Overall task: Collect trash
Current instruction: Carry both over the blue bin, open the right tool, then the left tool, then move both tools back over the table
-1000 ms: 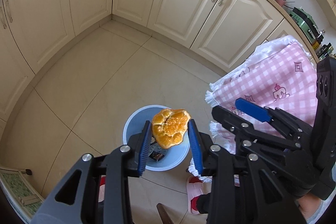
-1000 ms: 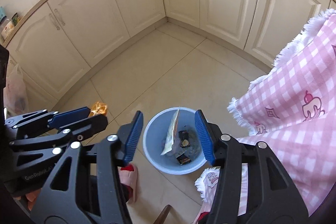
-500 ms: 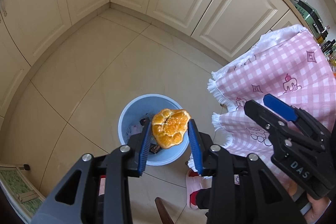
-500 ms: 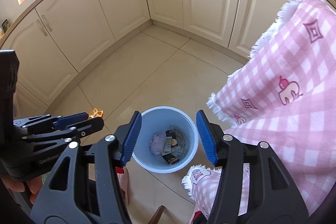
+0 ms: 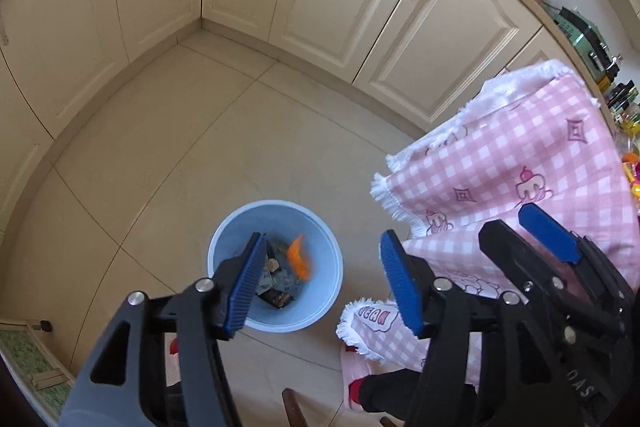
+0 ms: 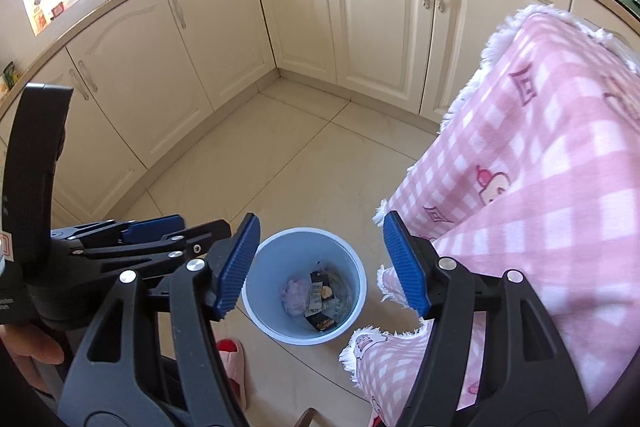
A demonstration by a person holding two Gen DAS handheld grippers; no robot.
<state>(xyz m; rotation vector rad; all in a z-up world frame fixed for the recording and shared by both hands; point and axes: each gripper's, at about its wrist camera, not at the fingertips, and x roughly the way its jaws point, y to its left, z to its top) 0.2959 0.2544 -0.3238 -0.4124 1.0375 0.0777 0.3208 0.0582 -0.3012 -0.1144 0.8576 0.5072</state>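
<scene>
A light blue trash bin (image 5: 320, 311) stands on the tiled floor below both grippers; it also shows in the right wrist view (image 6: 356, 267). It holds wrappers and a pink crumpled piece (image 6: 296, 293). An orange peel (image 5: 299, 259), blurred, is falling inside the bin. My left gripper (image 5: 320, 283) is open and empty above the bin. My right gripper (image 6: 320, 263) is open and empty above the bin too. The right gripper shows at the right of the left wrist view (image 5: 548, 239); the left gripper shows at the left of the right wrist view (image 6: 152, 227).
A table with a pink checked cloth (image 5: 520, 163) hangs right of the bin, also in the right wrist view (image 6: 540, 167). Cream cabinets (image 6: 384, 15) line the far walls. Pink slippers (image 6: 234, 359) are on the floor near the bin.
My left gripper has opened and let go of the orange peel, which drops into the bin. The right gripper has lifted higher and stays open.
</scene>
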